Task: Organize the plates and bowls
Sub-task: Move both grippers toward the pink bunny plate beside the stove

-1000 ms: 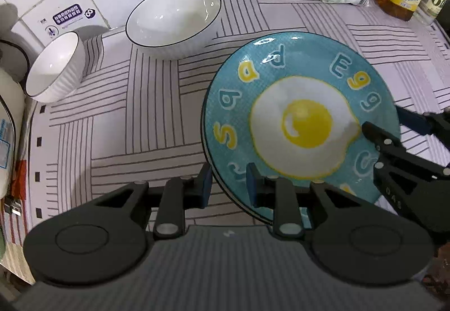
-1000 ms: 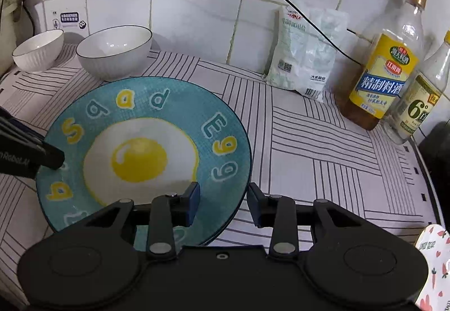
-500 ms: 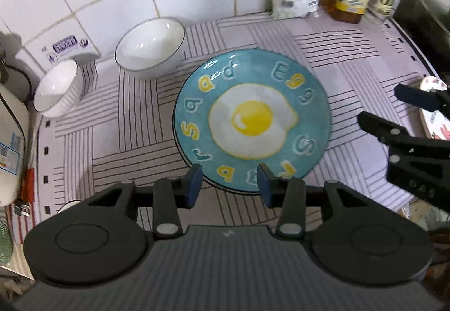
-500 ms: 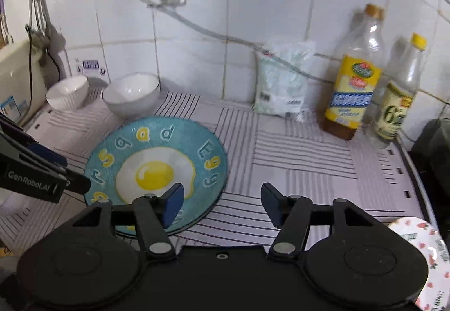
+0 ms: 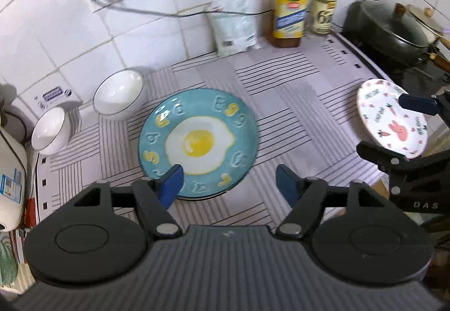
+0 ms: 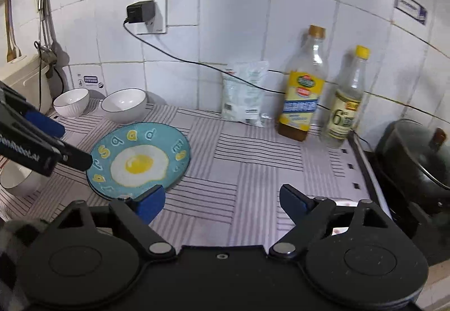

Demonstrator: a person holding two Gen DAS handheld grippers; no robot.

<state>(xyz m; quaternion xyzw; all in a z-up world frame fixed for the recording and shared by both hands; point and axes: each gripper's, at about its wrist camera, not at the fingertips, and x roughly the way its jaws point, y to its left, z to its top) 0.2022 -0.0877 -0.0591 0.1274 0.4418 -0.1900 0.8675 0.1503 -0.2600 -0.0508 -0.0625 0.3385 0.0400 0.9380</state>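
A blue plate with a fried-egg picture [image 5: 198,141] [image 6: 139,160] lies flat on the striped mat. Two white bowls [image 5: 119,93] [image 5: 50,131] stand behind it by the wall. A white plate with a pink rabbit [image 5: 391,121] rests at the counter's right edge. My left gripper [image 5: 229,184] hovers above and in front of the blue plate, jaws opening, nothing between them. My right gripper [image 6: 222,201] hangs over the mat to the right of the blue plate, jaws opening and empty. The rabbit plate is mostly hidden beneath it.
An oil bottle [image 6: 303,94], a vinegar bottle [image 6: 347,103] and a white bag [image 6: 244,94] stand along the tiled wall. A black lidded pan [image 5: 388,30] sits on the stove at right. A rice cooker [image 5: 11,184] stands at left, and a third white bowl [image 6: 17,180] at front left.
Both grippers have risen and drawn back from the blue plate, and their jaws have spread wide. The plate stays flat on the mat. The rabbit plate has come into view.
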